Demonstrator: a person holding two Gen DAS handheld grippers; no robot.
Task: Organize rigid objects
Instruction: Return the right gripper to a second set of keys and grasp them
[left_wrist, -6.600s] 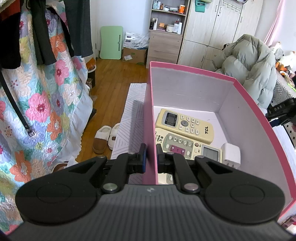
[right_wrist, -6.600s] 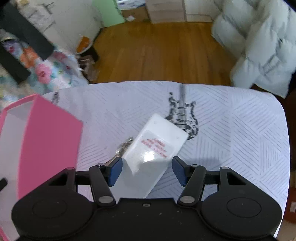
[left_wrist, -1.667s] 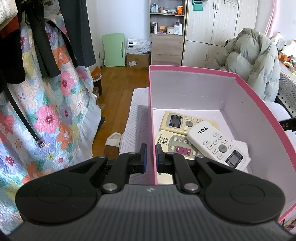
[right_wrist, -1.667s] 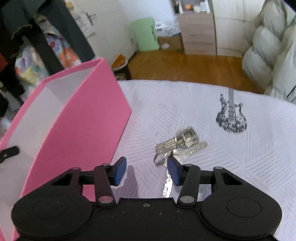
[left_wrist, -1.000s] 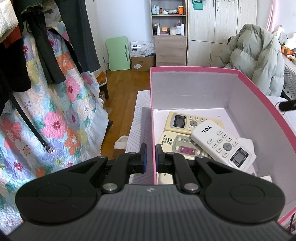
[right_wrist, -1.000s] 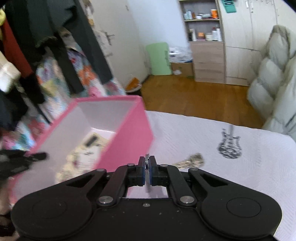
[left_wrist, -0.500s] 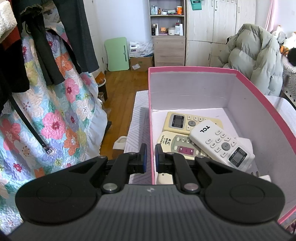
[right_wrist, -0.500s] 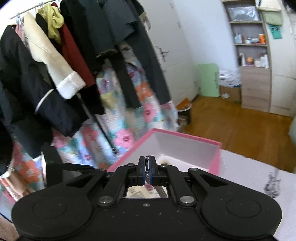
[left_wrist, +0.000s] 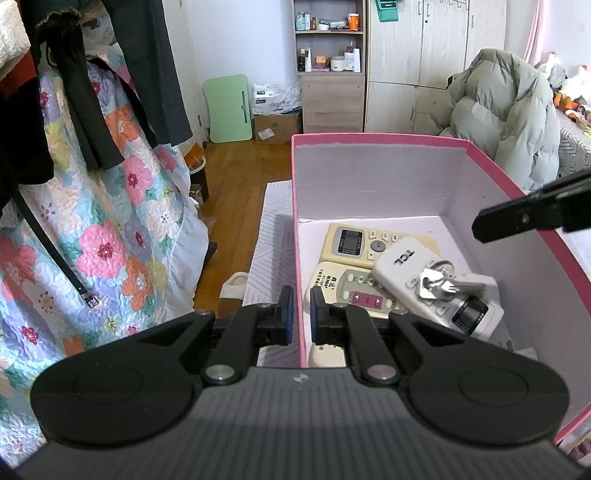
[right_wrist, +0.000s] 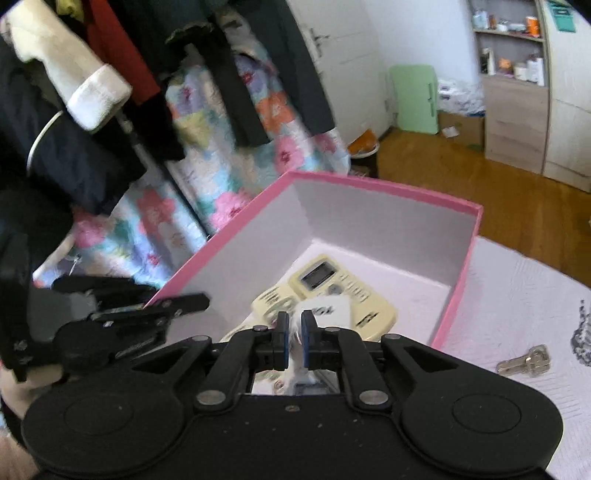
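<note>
A pink box (left_wrist: 376, 139) with white inside holds two cream remotes (left_wrist: 354, 242), a white TCL remote (left_wrist: 402, 258) and a bunch of keys (left_wrist: 439, 282) lying on the white remote. My left gripper (left_wrist: 298, 315) is shut on the box's left wall near its front corner. My right gripper (right_wrist: 293, 334) hovers over the box (right_wrist: 384, 186), its jaws slightly apart with nothing between them; one of its fingers (left_wrist: 532, 216) shows above the box's right wall. Another key (right_wrist: 524, 360) lies on the white cloth outside the box.
The box stands on a white patterned cloth (right_wrist: 517, 295). Hanging clothes and a flowered quilt (left_wrist: 103, 229) are at the left. A puffy grey coat (left_wrist: 506, 110), wooden cupboards and a shelf unit (left_wrist: 330, 74) stand beyond, over a wooden floor.
My right gripper carried the keys from the cloth over the box and let them go; they now lie on the white remote. My left gripper kept its hold on the box wall.
</note>
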